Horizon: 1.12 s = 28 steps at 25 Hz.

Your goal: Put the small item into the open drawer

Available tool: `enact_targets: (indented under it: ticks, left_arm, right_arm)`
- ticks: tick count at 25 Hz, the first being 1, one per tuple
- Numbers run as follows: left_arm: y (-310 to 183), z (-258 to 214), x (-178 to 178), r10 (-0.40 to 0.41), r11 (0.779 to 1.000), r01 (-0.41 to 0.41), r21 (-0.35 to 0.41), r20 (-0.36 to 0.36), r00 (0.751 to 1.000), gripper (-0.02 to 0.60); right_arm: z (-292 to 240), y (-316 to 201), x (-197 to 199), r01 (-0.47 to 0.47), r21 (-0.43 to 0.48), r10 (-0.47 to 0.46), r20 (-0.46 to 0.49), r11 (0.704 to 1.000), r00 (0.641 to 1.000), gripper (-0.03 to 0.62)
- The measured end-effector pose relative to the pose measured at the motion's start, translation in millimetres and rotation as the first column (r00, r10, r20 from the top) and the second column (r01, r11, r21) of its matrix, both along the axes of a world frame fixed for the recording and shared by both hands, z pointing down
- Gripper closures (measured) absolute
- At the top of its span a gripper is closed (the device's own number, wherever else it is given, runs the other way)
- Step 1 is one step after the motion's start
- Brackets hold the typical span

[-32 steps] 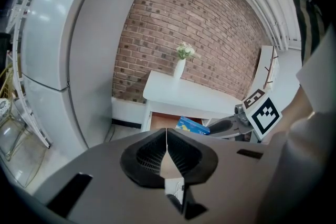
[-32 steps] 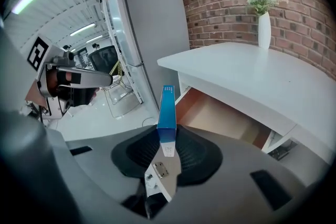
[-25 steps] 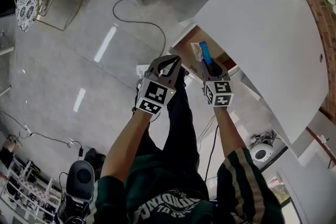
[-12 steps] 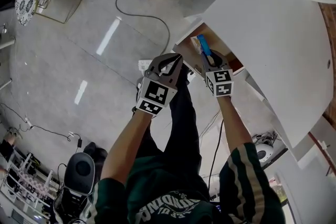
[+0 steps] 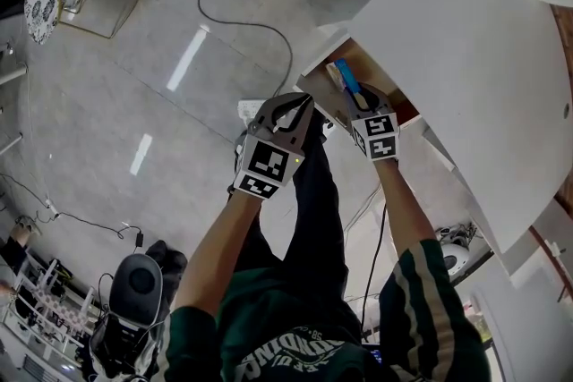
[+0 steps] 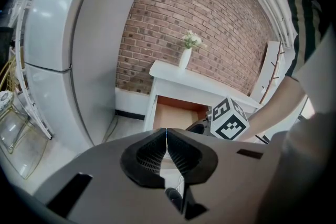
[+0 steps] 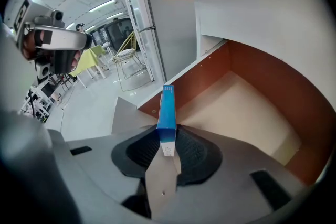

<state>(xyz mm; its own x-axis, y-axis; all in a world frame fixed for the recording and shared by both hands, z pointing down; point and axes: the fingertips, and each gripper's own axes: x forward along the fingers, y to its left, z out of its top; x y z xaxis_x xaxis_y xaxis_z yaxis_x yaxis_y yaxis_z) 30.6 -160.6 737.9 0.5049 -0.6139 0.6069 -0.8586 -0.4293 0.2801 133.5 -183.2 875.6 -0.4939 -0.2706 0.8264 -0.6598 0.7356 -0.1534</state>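
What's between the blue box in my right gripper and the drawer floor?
Nothing. The right gripper view shows only bare drawer floor beyond the blue box, with no object in that stretch.

**Layout.** The drawer is shown pulled out from under the desk top. The box is set between the 2 jaws of the right gripper, over the drawer, near 1 side wall. The left gripper is placed to the left, outside the drawer. A vase is seen at the desk's rear, and a refrigerator to the desk's left.
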Motion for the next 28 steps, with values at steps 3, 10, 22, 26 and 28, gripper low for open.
enact_targets:
  ticks: [3, 10, 22, 26, 28]
  left_arm:
    - [0, 2, 2, -0.001, 1.0, 0.001, -0.005, -0.005, 1.0, 0.563]
    - [1, 1, 12, 0.008, 1.0, -0.008, 0.0, -0.019, 1.0, 0.563]
    - [3, 5, 0, 0.001, 1.0, -0.001, 0.001, -0.024, 1.0, 0.563]
    - [0, 5, 1, -0.002, 1.0, 0.002, 0.003, -0.024, 1.0, 0.563]
    - [-1, 6, 0, -0.003, 1.0, 0.003, 0.002, -0.023, 1.0, 0.563]
  right_arm:
    - [5, 3, 1, 0.026, -0.014, -0.026, -0.006, 1.0, 1.0, 0.485]
    - [12, 4, 12, 0.04, -0.02, -0.041, -0.022, 0.999, 0.999, 0.485]
    - [26, -13, 16, -0.02, 0.006, 0.02, -0.071, 1.0, 0.997, 0.47]
    - [31, -18, 18, -0.043, 0.004, 0.043, -0.067, 0.999, 0.997, 0.459]
    - [34, -23, 19, -0.06, 0.004, 0.06, -0.064, 0.998, 0.996, 0.45]
